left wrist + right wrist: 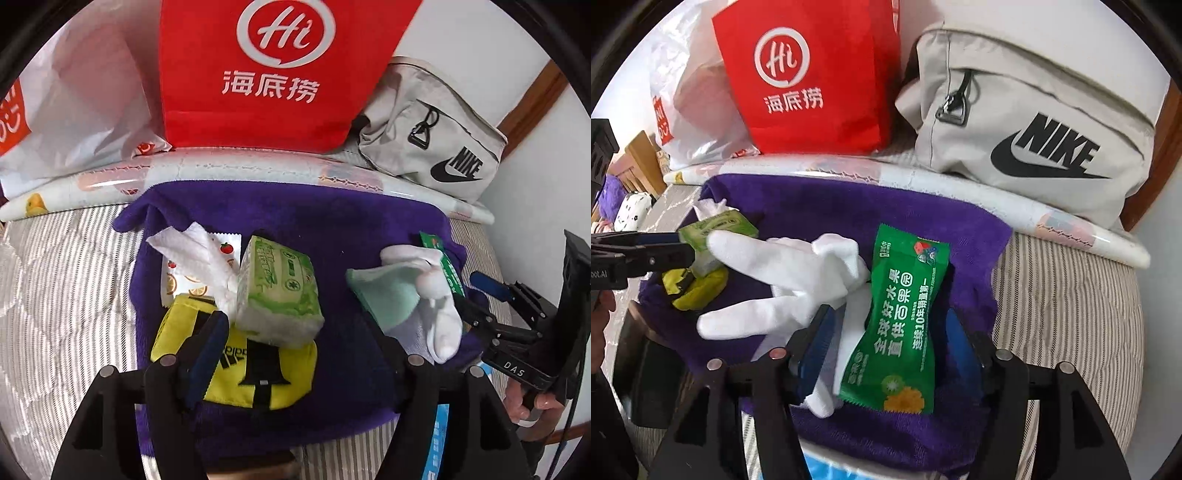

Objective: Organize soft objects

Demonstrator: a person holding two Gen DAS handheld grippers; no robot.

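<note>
A purple towel [332,229] lies spread on striped bedding. On it sit a green tissue pack [277,291], a yellow Adidas pouch [236,373], a crumpled white tissue [195,254] and a fruit-print sachet [177,280]. My left gripper [295,339] is open, its fingers standing either side of the pouch and tissue pack. Further right lie a white glove [798,273], a mint cloth [388,295] and a green snack packet [905,325]. My right gripper [886,347] is open around the packet and the glove's cuff, with small gaps at both pads.
A red paper bag [273,74], a white plastic bag [81,110] and a grey Nike bag [1034,122] stand behind a rolled fruit-print mat [258,170]. Striped bedding [1071,314] surrounds the towel. A blue-printed packet [439,435] lies at the near edge.
</note>
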